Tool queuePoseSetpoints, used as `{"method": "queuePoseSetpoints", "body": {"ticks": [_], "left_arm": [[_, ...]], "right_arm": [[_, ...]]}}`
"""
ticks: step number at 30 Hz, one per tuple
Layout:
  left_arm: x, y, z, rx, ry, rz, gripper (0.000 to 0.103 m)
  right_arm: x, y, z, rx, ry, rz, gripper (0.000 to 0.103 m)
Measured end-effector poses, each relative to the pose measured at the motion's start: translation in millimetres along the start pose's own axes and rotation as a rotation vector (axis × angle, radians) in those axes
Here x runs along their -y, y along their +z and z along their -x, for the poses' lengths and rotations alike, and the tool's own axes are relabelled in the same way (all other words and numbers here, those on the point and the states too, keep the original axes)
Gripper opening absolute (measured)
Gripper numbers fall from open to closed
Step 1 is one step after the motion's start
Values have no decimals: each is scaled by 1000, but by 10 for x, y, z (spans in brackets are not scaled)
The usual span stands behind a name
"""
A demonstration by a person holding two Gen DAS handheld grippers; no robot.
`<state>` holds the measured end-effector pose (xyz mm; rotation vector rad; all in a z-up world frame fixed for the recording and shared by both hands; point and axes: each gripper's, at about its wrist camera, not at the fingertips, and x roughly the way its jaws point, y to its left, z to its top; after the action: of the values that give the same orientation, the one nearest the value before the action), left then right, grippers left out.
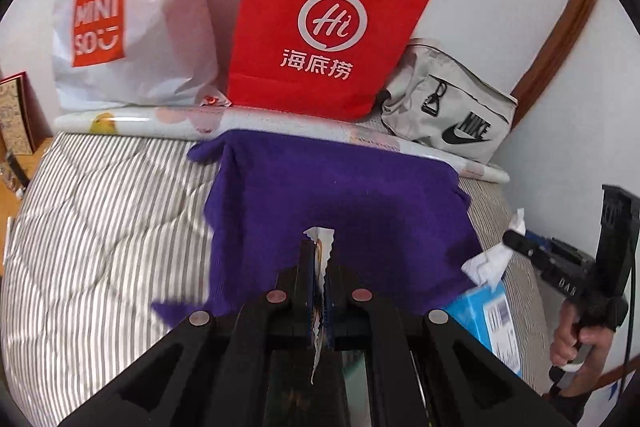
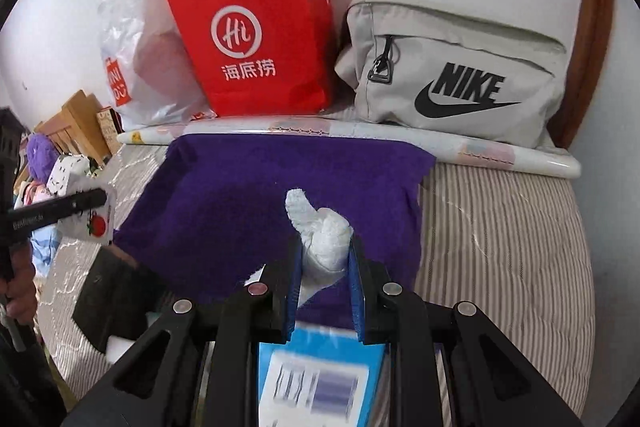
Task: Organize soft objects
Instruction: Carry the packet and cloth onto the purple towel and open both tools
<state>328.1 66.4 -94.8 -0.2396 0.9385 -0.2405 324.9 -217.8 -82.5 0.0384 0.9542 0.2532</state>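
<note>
both claws loaded over the purple cloth

left wrist view: left gripper pinches a thin packet above the purple cloth; it could slip sideways. bags read "miniso" and "hi 海底捞".

right wrist view: right gripper squeezes a tissue rising from the blue pack; it may tear. pouch reads "nike".

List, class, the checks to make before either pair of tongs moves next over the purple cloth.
1. Left tongs shut on the thin packet: ok.
2. Right tongs shut on the tissue: ok.
3. Tissue pulled clear of the blue tissue box: cannot tell.
4. Purple cloth spread on the striped bedding: ok.
5. The two tools apart from each other: ok.
</note>
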Motion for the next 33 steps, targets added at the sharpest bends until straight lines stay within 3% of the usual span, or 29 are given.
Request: {"method": "queuePoseSetpoints", "body": {"ticks": [9, 11, 23, 25, 26, 28, 30, 33], "left_arm": [[-76, 419, -689, -94, -6, 16, 5], [-74, 475, -798, -103, 33, 0, 5], [-169, 657, -1218, -172, 18, -5, 5], [-197, 669, -1263, -190, 23, 0, 10], [-213, 672, -1278, -197, 23, 3, 19], [-219, 660, -1289, -199, 37, 3, 35], [-226, 648, -1258, -188, 78, -9, 61], [-195, 618, -1126, -143, 122, -44, 63]], "right_arm": [[59, 141, -595, -81, 16, 31, 22], [56, 157, -696, -101, 21, 37, 22], [109, 149, -1008, -176, 11, 39, 23], [125, 151, -1028, -188, 14, 34, 23], [124, 152, -1031, -188, 11, 37, 25], [111, 150, -1031, -192, 6, 51, 35], [107, 153, -1021, -185, -3, 54, 59], [126, 144, -934, -154, -10, 50, 64]]}}
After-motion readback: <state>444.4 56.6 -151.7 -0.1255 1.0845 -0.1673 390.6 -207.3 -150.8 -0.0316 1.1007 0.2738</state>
